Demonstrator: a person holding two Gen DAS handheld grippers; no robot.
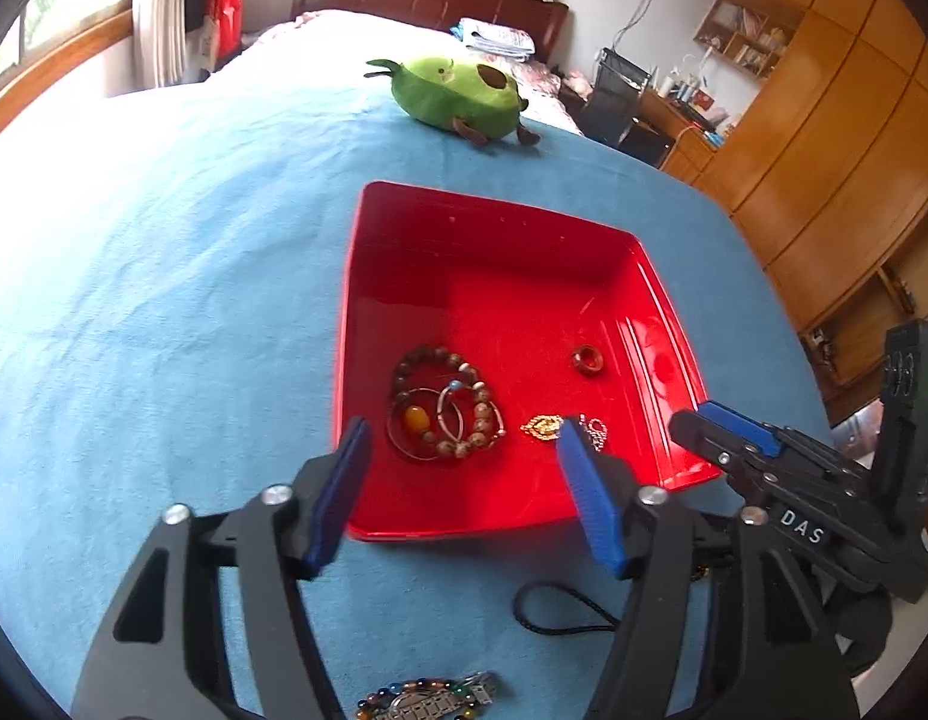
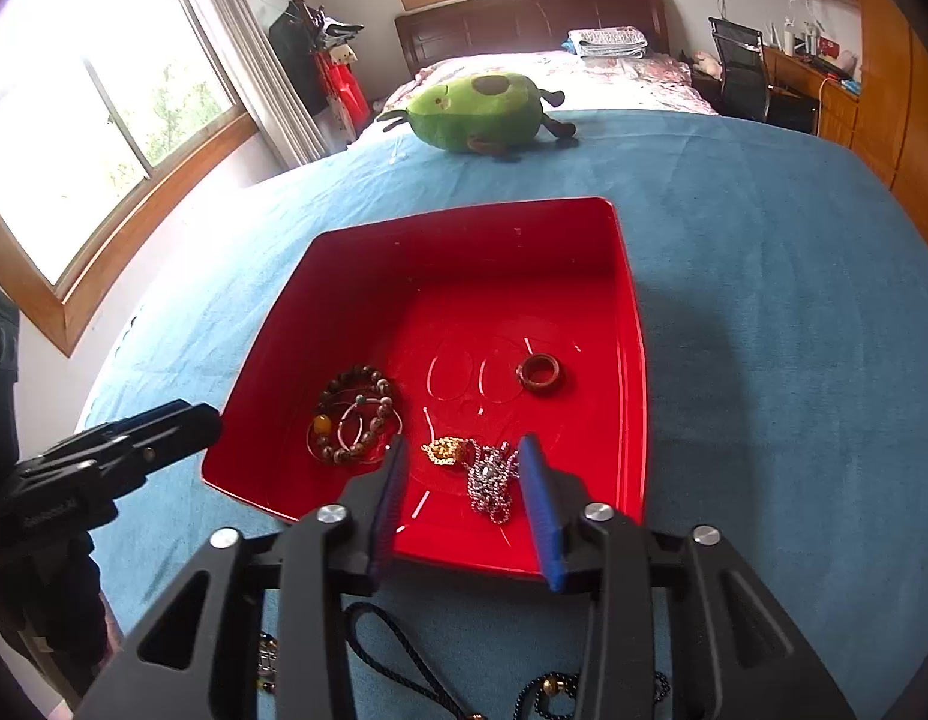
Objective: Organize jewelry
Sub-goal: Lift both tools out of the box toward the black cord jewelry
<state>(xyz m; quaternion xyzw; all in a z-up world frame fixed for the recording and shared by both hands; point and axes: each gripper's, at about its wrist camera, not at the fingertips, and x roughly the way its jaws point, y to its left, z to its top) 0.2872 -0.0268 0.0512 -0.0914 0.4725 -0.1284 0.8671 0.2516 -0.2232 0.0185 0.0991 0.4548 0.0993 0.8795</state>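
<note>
Inside, the glossy square red tray (image 2: 634, 360) holds a beaded bracelet (image 2: 359, 414).

Bed cover: blue fleece blanket (image 2: 763, 300) spread flat over the bed.
Soft toy: green avocado-shaped plush (image 2: 478, 111) lying on the blanket's far part.
Headboard: dark brown wooden headboard (image 2: 523, 18) at the far end.
Linen: folded pale towels (image 2: 607, 41) by the headboard.
Seat: black mesh office chair (image 2: 741, 63) beside a wooden desk (image 2: 817, 84).
Storage: orange-brown wooden wardrobe (image 1: 835, 138).
Window: wood-framed window (image 2: 104, 114) with pale curtains.

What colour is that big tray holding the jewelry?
Bright red tray, clearest in the right wrist view.
</note>
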